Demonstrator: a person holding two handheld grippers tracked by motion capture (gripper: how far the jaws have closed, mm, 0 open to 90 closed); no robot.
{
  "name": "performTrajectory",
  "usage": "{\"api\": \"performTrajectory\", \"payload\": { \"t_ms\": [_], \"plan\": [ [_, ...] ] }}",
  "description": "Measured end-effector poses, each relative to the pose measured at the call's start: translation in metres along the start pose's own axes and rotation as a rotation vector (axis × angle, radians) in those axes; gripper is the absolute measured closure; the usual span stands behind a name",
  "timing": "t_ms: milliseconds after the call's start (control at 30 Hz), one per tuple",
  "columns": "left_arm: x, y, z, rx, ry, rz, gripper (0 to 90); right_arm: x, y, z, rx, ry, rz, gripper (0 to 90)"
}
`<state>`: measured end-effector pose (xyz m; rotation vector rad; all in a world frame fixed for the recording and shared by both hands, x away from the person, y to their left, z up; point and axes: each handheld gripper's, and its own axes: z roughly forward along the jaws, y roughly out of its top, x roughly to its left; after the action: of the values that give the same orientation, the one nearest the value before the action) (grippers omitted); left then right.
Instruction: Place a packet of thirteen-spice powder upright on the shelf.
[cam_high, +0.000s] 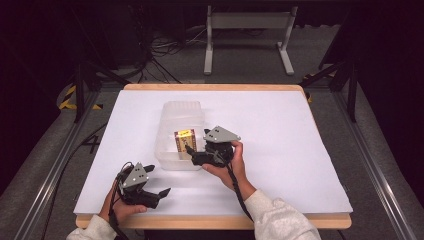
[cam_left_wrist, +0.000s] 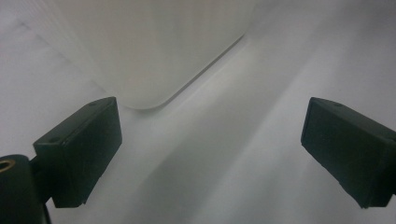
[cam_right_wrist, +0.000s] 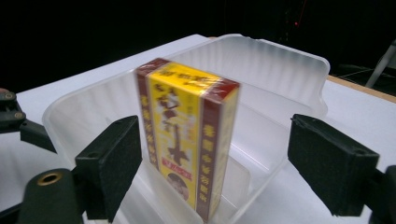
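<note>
Right hand (cam_high: 231, 162): comes in from the bottom edge of the high view, its grey sleeve (cam_high: 280, 220) low and the forearm slanting up and to the left; the palm wraps the rear of the tool from the right side.
Right gripper (cam_high: 191, 150): lies nearly level, tips aimed left at the tub's near end, grey plate on top (a cable trails back along the wrist).
Right jaws: parted, one on each side of the box; in the right gripper view the left pad (cam_right_wrist: 114, 161) sits just beside the box's face with a thin gap, the right pad (cam_right_wrist: 327, 161) well apart from it, so neither presses.
Box (cam_right_wrist: 187, 154): yellow with dark red edges, standing upright inside the tub at its near end, leaning on nothing that can be made out.
Tub (cam_high: 170, 111): clear plastic, rounded corners, lying lengthwise away from the person on the white sheet (cam_high: 280, 130).
Left hand (cam_high: 120, 207): low at the near left of the table, fingers curled under the tool.
Left gripper (cam_high: 161, 194): points right and a little away, toward the tub's near corner, close over the sheet.
Left jaws: spread wide, nothing between them; in the left gripper view the tub's corner (cam_left_wrist: 140, 100) lies just ahead of the left pad (cam_left_wrist: 79, 149).
</note>
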<state>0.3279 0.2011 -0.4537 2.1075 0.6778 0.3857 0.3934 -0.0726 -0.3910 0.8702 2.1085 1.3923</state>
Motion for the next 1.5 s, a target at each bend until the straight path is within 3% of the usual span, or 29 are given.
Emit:
{"api": "performTrajectory", "payload": {
  "t_ms": [367,733,1500],
  "plan": [
    [0.002,-0.001,0.0,-0.007,0.016,-0.024,5.9,-0.014,0.006,-0.016,0.051,0.005,-0.101,18.0],
    [0.002,-0.001,0.0,0.011,0.028,-0.013,6.6,-0.029,0.013,-0.036,0.092,0.001,-0.171,17.4],
    [0.0,-0.001,0.0,0.018,0.026,-0.005,7.3,-0.066,0.008,-0.081,0.181,-0.106,-0.297,16.6]
  ]
}}
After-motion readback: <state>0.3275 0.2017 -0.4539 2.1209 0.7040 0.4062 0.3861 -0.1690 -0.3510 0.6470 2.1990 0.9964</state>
